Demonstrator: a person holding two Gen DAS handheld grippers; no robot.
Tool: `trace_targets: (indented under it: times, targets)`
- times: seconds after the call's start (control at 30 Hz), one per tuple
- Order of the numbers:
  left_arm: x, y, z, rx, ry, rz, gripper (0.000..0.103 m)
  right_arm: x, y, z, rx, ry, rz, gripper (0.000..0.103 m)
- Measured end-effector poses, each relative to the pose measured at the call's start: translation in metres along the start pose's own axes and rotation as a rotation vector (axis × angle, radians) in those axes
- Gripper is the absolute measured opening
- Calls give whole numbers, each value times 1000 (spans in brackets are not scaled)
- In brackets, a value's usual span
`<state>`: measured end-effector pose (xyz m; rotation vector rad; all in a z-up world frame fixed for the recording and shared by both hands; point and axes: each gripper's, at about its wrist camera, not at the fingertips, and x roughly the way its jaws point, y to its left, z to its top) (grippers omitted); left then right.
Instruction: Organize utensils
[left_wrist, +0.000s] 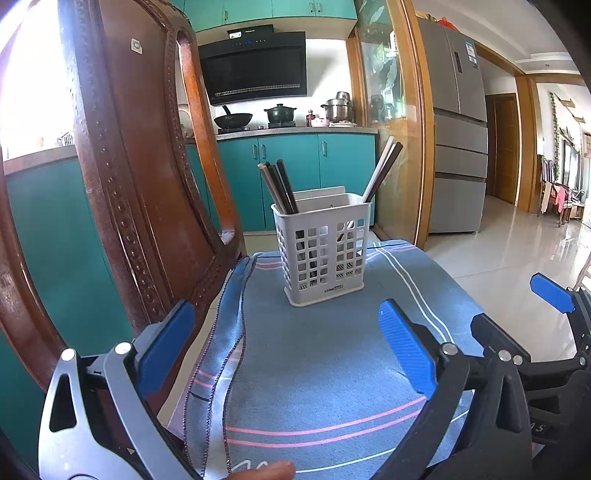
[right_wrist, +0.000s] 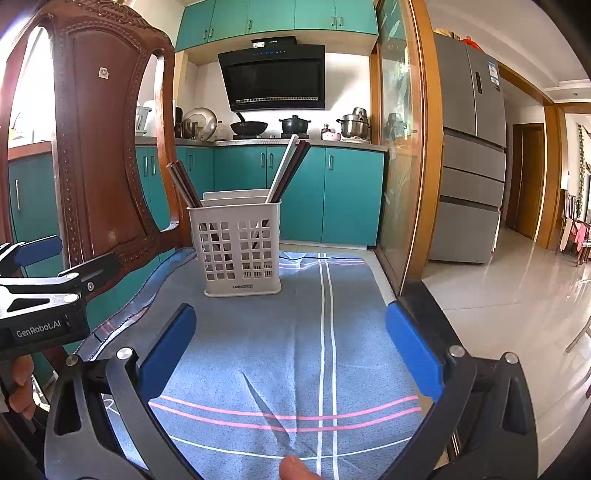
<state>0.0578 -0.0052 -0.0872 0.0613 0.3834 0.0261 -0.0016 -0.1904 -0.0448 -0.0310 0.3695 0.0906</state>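
Note:
A white perforated utensil basket (left_wrist: 325, 254) (right_wrist: 240, 251) stands upright on a blue striped cloth (left_wrist: 325, 354) (right_wrist: 280, 343). Several dark and pale chopsticks (left_wrist: 279, 186) (right_wrist: 183, 184) lean to the left in its left compartment. A few more chopsticks (left_wrist: 382, 170) (right_wrist: 288, 166) lean to the right in its right compartment. My left gripper (left_wrist: 286, 321) is open and empty, hovering over the cloth short of the basket. My right gripper (right_wrist: 290, 319) is open too, with nothing between its fingers. The right gripper's blue fingertip (left_wrist: 550, 290) shows at the right edge of the left wrist view.
A carved wooden chair back (left_wrist: 140, 184) (right_wrist: 107, 155) rises close on the left of the cloth. The cloth's left edge (left_wrist: 229, 332) is folded and bunched. Beyond stand teal kitchen cabinets (right_wrist: 295, 192), a glass sliding door (right_wrist: 402, 166) and a tiled floor (right_wrist: 517, 295) on the right.

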Motion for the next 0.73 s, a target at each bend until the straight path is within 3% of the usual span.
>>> trace_targets:
  times: [0.47, 0.6, 0.7, 0.73]
  targets:
    - [9, -1, -5, -11, 19, -21, 99, 3, 0, -2, 8, 17, -2, 100]
    - [32, -1, -15, -26, 85, -34, 99, 9, -4, -2, 25, 43, -10, 100]
    - [57, -2, -17, -53, 176, -74, 99, 36, -6, -2, 11, 137, -80, 100]
    - [71, -4, -15, -57, 217, -97, 99, 57, -6, -2, -16, 213, -118, 100]
